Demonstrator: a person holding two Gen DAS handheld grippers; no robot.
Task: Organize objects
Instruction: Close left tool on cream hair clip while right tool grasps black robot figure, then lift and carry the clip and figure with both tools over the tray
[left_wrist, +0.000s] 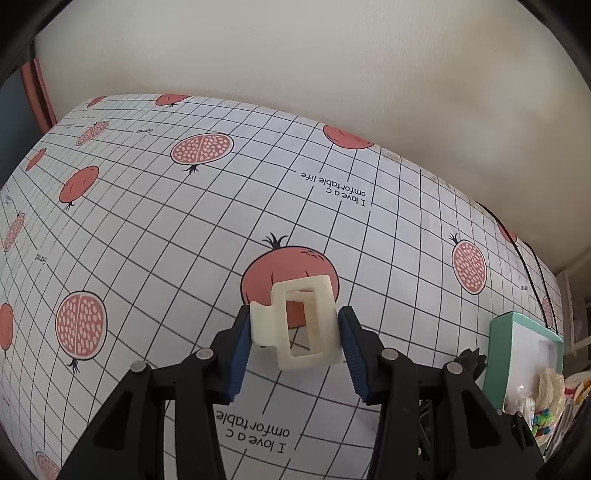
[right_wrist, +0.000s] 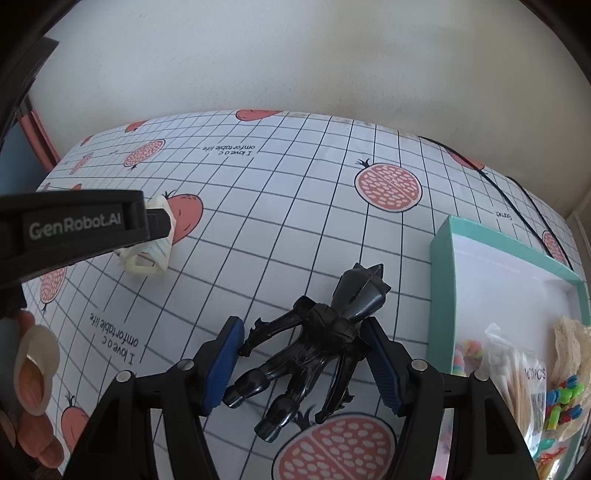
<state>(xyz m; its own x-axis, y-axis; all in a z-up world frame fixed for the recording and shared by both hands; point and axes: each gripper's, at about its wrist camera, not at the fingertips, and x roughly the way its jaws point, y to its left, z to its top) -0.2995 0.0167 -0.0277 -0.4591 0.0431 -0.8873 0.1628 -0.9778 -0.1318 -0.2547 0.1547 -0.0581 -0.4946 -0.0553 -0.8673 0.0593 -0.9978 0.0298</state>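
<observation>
A cream hair claw clip (left_wrist: 295, 325) sits between the blue pads of my left gripper (left_wrist: 295, 314), which is shut on it, both pads pressing its sides just over the tablecloth. The right wrist view shows that clip (right_wrist: 147, 258) at the far left, under the left gripper (right_wrist: 162, 229). A glossy black toy figure (right_wrist: 321, 339) lies on its back on the cloth. My right gripper (right_wrist: 303, 326) is open and straddles it, one pad by its outstretched arm, the other by its torso. A part of the figure (left_wrist: 472, 360) shows low on the right in the left wrist view.
A teal box (right_wrist: 439, 288) stands at the right, holding a bag of cotton swabs (right_wrist: 517, 380), coloured beads (right_wrist: 561, 402) and lace. A black cable (right_wrist: 517, 206) runs along the table's far right. A hand (right_wrist: 33, 387) holds the left gripper. The wall backs the table.
</observation>
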